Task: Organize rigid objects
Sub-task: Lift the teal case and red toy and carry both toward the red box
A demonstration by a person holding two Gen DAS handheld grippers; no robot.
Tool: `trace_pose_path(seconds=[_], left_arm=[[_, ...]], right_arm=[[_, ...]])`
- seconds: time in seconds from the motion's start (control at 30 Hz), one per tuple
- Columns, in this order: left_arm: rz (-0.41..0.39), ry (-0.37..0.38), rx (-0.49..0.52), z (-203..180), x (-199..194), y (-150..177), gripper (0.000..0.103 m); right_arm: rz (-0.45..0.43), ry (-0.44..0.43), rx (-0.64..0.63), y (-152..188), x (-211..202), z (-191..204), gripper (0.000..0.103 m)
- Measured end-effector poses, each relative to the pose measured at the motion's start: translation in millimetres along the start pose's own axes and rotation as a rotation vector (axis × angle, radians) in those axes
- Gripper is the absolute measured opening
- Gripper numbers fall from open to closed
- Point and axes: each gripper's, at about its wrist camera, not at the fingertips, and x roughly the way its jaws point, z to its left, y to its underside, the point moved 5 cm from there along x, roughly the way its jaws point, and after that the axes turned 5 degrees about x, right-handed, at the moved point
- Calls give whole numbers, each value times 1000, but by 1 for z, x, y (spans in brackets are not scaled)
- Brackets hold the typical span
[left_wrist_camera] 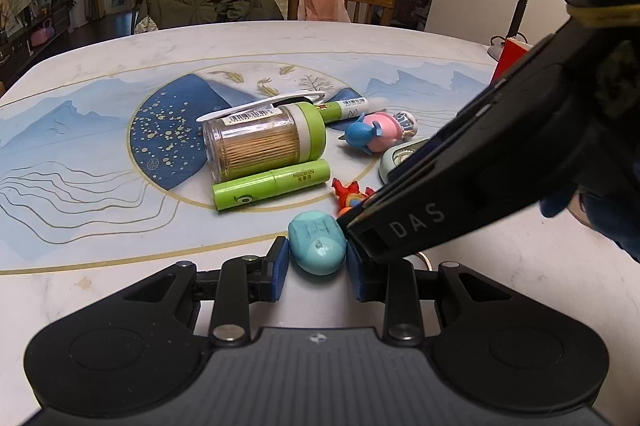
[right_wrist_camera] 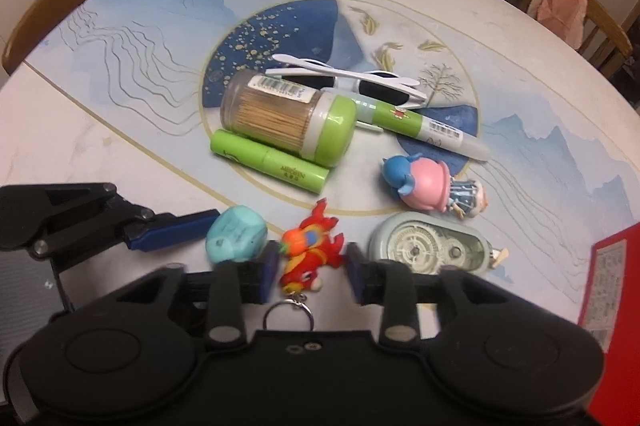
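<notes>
1. Right gripper had its jaws standing apart around the red toy keychain, which lay on the table near its front edge; the pads flanked the toy with a visible gap on each side, so I judged nothing was gripped there.
2. Left gripper sat just beside it, narrowly open around the teal egg-shaped piece. Whether the pads pressed on it or merely bracketed it, I could not tell from either view.
3. Toward the middle of the table, the toothpick jar, green tube, marker and white sunglasses lay bunched together; the pink-and-blue figurine and the grey tape dispenser lay toward the right edge.
4. I read the step as gathering the small toys into the group. Next, I judged, the right jaws would need to clear the keychain's ring without dragging it.
</notes>
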Motion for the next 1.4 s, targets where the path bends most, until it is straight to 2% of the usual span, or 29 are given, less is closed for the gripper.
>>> trace_pose_path(seconds=[0.07,0.27,0.4,0.47,0.67,1.03,1.2,1.4], left_arm=[[0,0,-3,1,0,0,31],[-2,-6,-9,5,-2,2,31],[-4,-7,-6,7,-3,3,31],[-3,-6,-4,8,-3,3,31],[-2,-14,-20,11,-7,3,30],[-60,47,-21,-9,-45,-30,30],[-92,96,-8,-26,-62,-60,30],[-107,118,11,-56,-74,-101,30]], right_arm=[[3,-7,2,-2,2,-2,52],[21,-34,-1,-3,8,-1,52],[21,-46,14,-2,10,1,48],[17,-41,14,-3,9,2,39],[-9,-57,49,2,-2,2,37],[-130,-93,156,11,-77,-26,37],[-194,-112,194,19,-118,-55,37],[-248,-102,230,28,-160,-104,37]])
